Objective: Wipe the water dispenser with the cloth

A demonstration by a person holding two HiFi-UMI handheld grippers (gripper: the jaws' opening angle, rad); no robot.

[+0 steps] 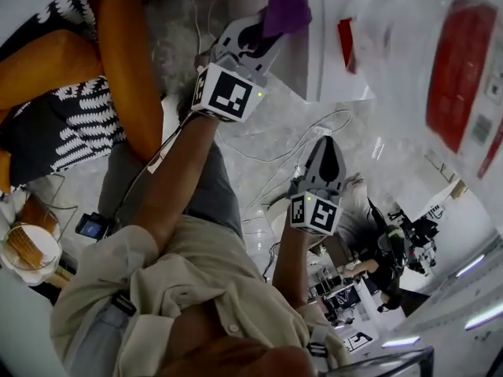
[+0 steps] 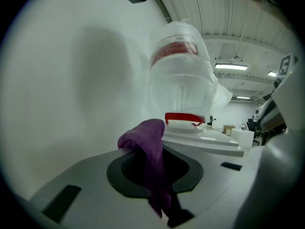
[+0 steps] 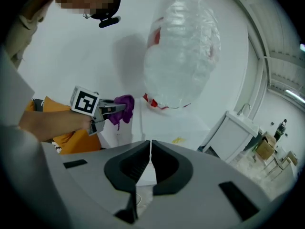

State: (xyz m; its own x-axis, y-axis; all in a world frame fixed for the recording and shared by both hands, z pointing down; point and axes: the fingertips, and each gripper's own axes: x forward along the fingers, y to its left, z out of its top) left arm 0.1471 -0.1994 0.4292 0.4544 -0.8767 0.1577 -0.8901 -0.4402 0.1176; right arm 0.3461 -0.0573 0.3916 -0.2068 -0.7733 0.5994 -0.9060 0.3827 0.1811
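Note:
My left gripper (image 1: pixel 269 23) is shut on a purple cloth (image 1: pixel 287 8), held up against the side of the white water dispenser (image 1: pixel 334 53). In the left gripper view the cloth (image 2: pixel 148 149) bulges out between the jaws, close to the dispenser's top (image 2: pixel 209 140) and its red collar. A plastic-wrapped water bottle (image 1: pixel 444 61) with a red label stands on the dispenser. My right gripper (image 1: pixel 328 146) hangs lower, away from the dispenser, shut with nothing in it. The right gripper view shows the left gripper (image 3: pixel 108 109), the cloth (image 3: pixel 124 106) and the bottle (image 3: pixel 181 56).
An orange cushioned seat with a black-and-white patterned cloth (image 1: pixel 86 77) stands to the left. Thin cables (image 1: pixel 314 132) trail over the marbled floor. A white cabinet with a tap (image 3: pixel 238 128) stands right of the dispenser. A white wall rises behind it.

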